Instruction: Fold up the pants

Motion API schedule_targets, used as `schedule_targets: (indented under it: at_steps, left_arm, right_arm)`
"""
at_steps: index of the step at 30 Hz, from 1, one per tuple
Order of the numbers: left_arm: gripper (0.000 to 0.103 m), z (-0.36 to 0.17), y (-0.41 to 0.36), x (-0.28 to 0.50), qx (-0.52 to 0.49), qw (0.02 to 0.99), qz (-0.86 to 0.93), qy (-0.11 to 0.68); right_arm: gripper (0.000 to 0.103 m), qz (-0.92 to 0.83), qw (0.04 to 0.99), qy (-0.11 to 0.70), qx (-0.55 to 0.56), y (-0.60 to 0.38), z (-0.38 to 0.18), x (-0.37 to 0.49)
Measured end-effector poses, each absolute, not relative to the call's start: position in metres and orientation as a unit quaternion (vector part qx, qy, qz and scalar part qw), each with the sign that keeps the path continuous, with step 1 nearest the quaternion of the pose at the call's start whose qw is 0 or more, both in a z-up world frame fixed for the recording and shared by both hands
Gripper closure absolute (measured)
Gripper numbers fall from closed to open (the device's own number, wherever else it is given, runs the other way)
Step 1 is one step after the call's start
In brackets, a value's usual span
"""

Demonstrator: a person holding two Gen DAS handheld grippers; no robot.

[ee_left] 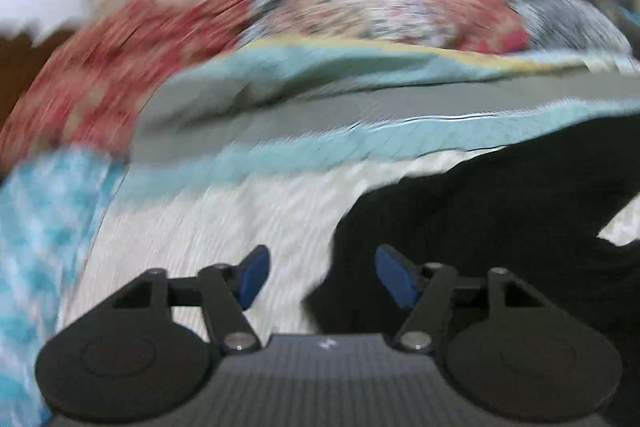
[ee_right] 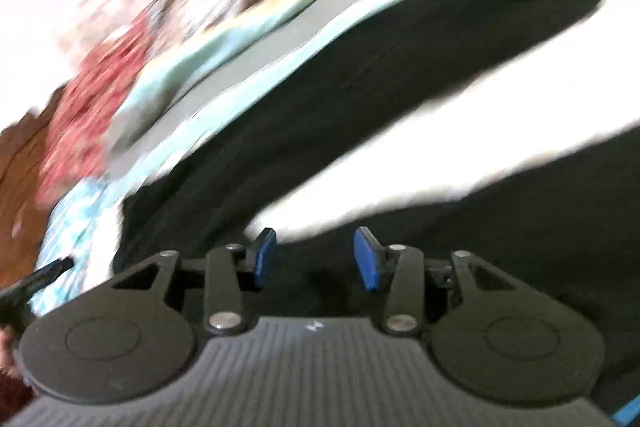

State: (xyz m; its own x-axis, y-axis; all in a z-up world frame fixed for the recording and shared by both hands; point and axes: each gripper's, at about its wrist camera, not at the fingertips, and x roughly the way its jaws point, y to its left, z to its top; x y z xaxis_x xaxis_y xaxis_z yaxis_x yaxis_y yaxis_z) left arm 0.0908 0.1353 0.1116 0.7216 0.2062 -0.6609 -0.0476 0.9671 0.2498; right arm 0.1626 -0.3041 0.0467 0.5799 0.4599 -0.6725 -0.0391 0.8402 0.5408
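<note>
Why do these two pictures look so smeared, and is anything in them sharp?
Left wrist view: bedding streaked with motion blur, edges bent by the fisheye; only the left tongs look crisp. Right wrist view: same smear, the black pants soft-edged, white sheet overexposed, right tongs sharp.

No legible text, label, brand name or number appears in either wrist view. The only mark is a small white emblem (ee_left: 328,344) on the ribbed grey housing of the left tool, and a matching one (ee_right: 313,327) on the right tool's housing; both are too small and blurred to read. All fabric patterns are smeared by motion blur.
</note>
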Motion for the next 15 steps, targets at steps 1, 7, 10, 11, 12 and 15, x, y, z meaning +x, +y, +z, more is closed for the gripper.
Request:
schedule_targets:
  at_steps: [1,7,10,11,12,15]
  left_arm:
    - [0.031,0.108,0.123,0.103,0.131,0.92,0.063,0.365]
    - [0.03,0.053,0.097,0.161,0.197,0.896,0.033,0.396]
    - [0.04,0.028,0.102,0.17,0.206,0.884,0.022,0.42]
    - [0.047,0.023,0.105,0.172,0.205,0.881,0.017,0.426]
    - [0.059,0.018,0.105,0.172,0.203,0.879,0.008,0.431]
    - [0.083,0.017,0.102,0.161,0.209,0.882,-0.005,0.422]
  right_arm:
    - [0.054,0.119,0.861,0.423,0.256,-0.318,0.052,0.18]
    - [0.047,-0.022,0.866,0.372,0.333,-0.379,0.067,0.298]
    - [0.034,-0.075,0.869,0.373,0.316,-0.384,0.057,0.359]
    - [0.034,-0.09,0.869,0.373,0.311,-0.389,0.054,0.374]
    - [0.034,-0.108,0.87,0.375,0.3,-0.39,0.049,0.391]
    - [0.034,-0.15,0.872,0.392,0.252,-0.407,0.031,0.435]
